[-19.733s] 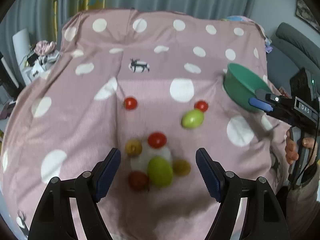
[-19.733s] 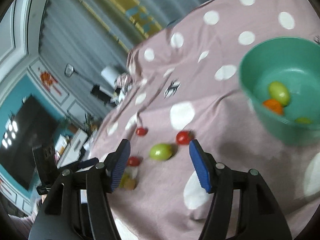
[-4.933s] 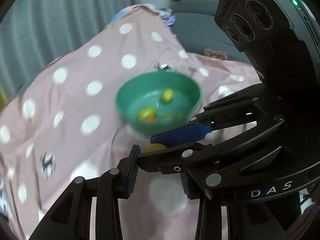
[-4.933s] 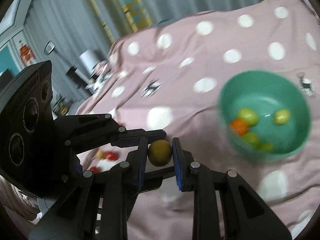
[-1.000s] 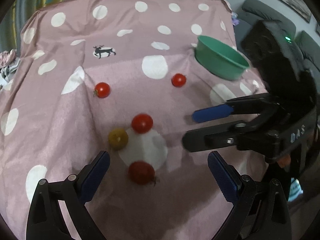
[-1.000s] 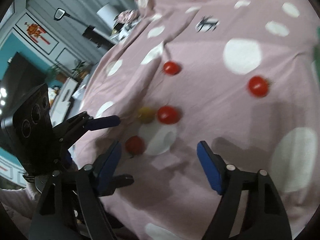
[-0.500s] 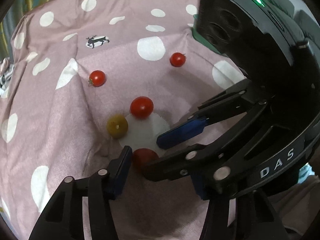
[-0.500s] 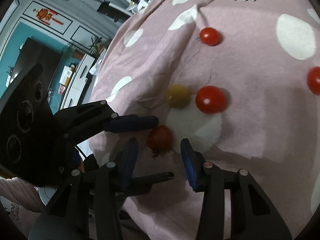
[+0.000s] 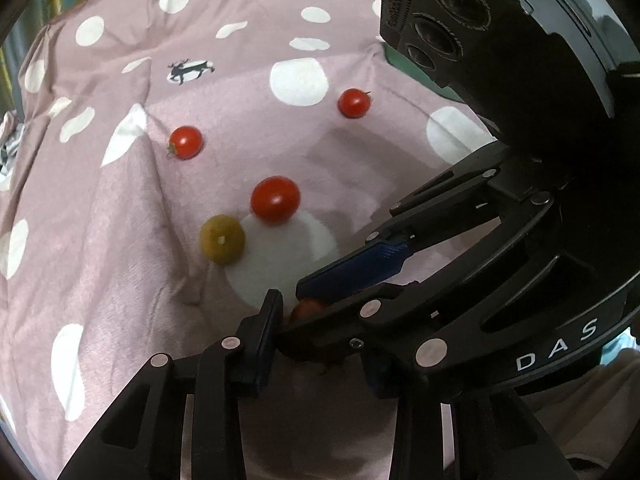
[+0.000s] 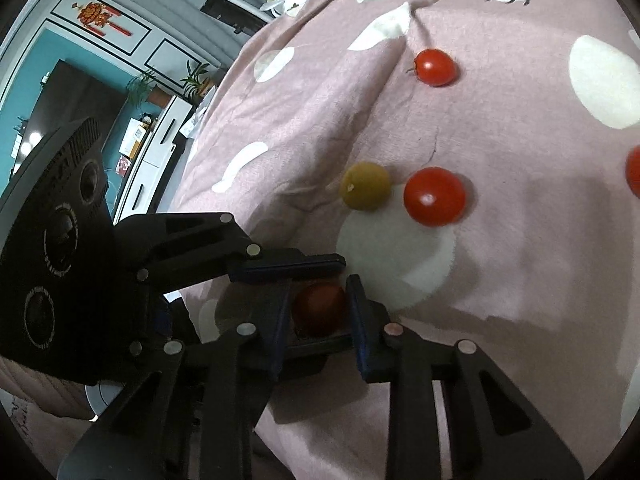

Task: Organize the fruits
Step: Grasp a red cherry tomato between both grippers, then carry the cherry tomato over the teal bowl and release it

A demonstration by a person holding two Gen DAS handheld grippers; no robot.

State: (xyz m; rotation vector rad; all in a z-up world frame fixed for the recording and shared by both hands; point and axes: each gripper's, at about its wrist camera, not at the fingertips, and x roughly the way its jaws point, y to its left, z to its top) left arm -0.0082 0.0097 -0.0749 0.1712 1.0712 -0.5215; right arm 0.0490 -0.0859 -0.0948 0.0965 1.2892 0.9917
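While the right gripper pinches a dark red tomato between its blue fingers on the pink dotted cloth, the left gripper crosses it, jaws closing around the same tomato and the right finger. Three red tomatoes and a yellow-green fruit lie beyond.

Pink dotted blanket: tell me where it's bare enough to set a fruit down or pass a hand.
The free patches on the blanket: left of the yellow-green tomato, and the stretch between the far red tomato and the reindeer print. Crowded: the near centre, where the right tool grips a red tomato, with the left tool closing around both.
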